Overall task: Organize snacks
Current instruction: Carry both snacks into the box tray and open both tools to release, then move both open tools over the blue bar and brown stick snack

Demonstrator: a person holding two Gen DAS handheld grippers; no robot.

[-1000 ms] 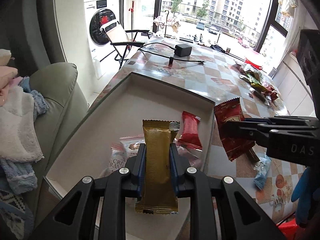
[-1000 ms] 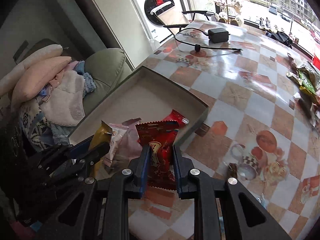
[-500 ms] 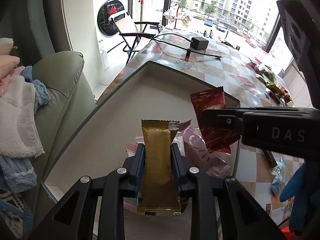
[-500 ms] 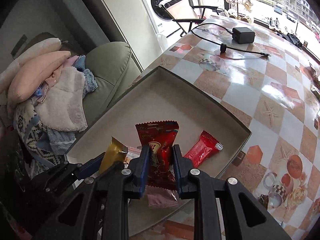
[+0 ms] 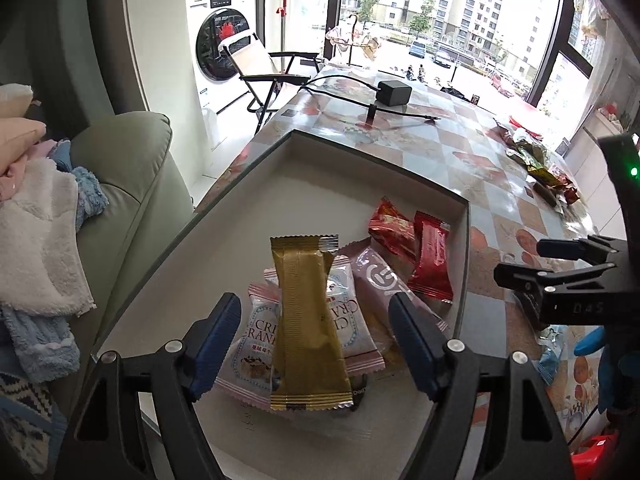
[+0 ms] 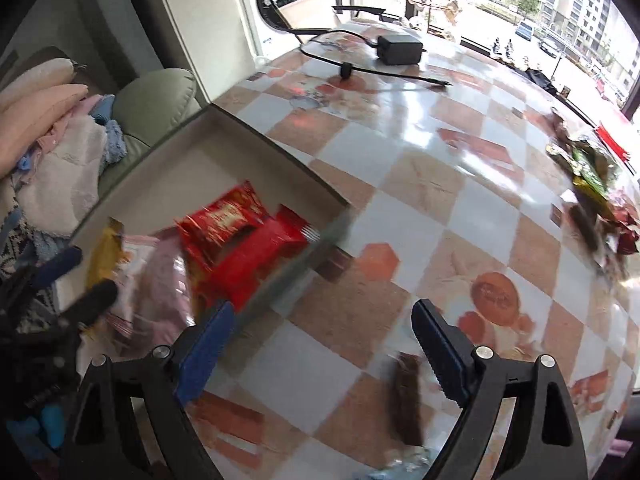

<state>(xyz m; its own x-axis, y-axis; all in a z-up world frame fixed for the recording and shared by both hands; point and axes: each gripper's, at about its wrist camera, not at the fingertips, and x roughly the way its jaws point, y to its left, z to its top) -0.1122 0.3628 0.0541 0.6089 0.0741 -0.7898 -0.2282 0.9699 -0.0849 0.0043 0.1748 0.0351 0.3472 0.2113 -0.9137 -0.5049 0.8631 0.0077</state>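
Observation:
A shallow white box (image 5: 328,156) on the table holds several snacks. My left gripper (image 5: 314,330) is open above it; the gold bar (image 5: 306,320) lies between the spread fingers on top of pink-white cracker packets (image 5: 256,344). A red crinkled packet (image 5: 390,230) and a red sachet (image 5: 430,258) lie near the box's right wall. My right gripper (image 6: 320,338) is open and empty over the table just right of the box (image 6: 280,160); the red packet (image 6: 224,220) lies in the box. A brown bar (image 6: 406,396) lies on the table between its fingers.
A pile of loose snacks (image 6: 592,196) sits at the table's far right. A black power adapter with cable (image 6: 400,50) lies at the far end. A green sofa with laundry (image 5: 60,220) stands left of the table. A folding chair and washing machine stand beyond.
Both grippers opened. The gold bar dropped onto the packets in the box. The red packet was let go into the box, and my right gripper moved right, out over the table.

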